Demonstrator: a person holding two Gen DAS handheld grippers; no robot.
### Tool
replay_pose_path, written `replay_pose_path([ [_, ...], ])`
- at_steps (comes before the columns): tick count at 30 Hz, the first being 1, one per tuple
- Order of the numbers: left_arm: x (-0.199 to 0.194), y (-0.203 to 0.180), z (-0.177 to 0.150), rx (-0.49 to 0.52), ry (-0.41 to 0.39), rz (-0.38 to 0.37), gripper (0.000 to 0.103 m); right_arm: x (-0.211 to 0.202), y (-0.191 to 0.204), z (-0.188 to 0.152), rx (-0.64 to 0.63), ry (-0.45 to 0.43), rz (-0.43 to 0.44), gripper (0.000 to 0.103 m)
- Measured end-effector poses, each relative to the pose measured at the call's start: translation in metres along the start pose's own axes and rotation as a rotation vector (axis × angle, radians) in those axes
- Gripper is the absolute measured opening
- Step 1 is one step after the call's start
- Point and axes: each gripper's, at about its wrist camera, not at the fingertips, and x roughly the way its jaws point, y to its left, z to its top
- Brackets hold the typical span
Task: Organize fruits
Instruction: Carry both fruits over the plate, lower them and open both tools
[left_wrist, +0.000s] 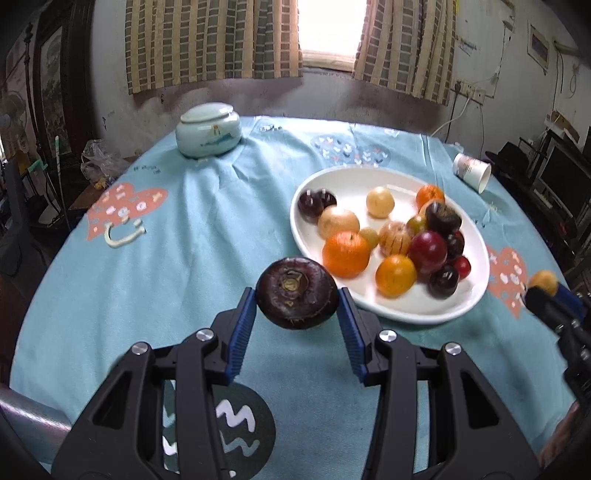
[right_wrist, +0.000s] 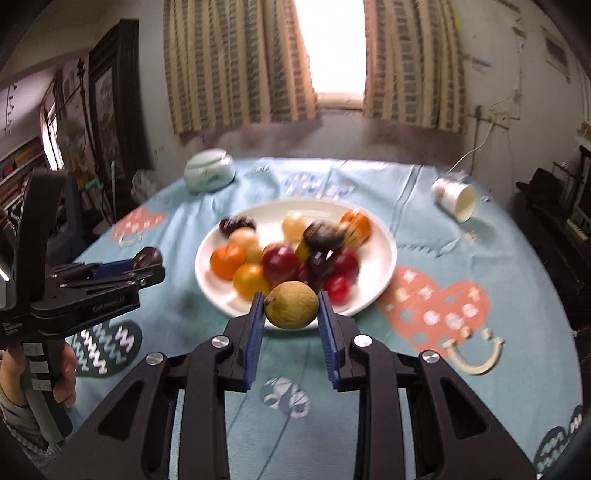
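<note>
Striped curtains hang either side of a bright window on the far wall, well beyond both tools. Below them spreads the table, covered in a light blue cloth printed with orange hearts and dark wavy patches.

Ahead and to the right of the left tool sits a wide white plate, its near rim just beside that tool's right finger. From the right tool the same plate lies straight ahead, just past the fingertips. On the plate is a heap of fruits: oranges, pale yellow ones, red ones and dark purple ones, many touching.

Far ahead and left of both tools stands a pale green lidded jar. Far ahead to the right a white paper cup lies on its side, mouth towards the table's edge.

The left tool is clamped on a dark purple fruit, its blue pads pressing both sides, the stem end facing the camera, clear of the cloth. The right tool is gripping a smaller yellow-green fruit between its pads, in front of the plate's near rim. In the right wrist view a hand grips the left tool's handle at the lower left.
</note>
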Motion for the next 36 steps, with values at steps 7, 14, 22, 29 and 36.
replay_pose_path([
  [7,-0.022,-0.011,0.064,0.028,-0.113,0.03,0.046,-0.02,-0.019,0.065,-0.012,-0.103,-0.046,0.029],
  [14,0.021,-0.027,0.097,0.011,-0.106,0.009,0.046,0.04,-0.027,0.093,0.056,-0.087,0.004,0.029],
  [22,0.088,-0.034,0.103,0.017,-0.019,0.007,0.046,0.122,-0.002,0.091,-0.05,0.048,0.009,0.029],
  [29,0.124,-0.038,0.096,0.044,0.034,0.0,0.046,0.161,-0.003,0.073,-0.083,0.124,0.006,0.029],
  [36,0.135,-0.039,0.091,0.052,0.054,-0.002,0.048,0.165,-0.004,0.072,-0.09,0.126,-0.002,0.034],
])
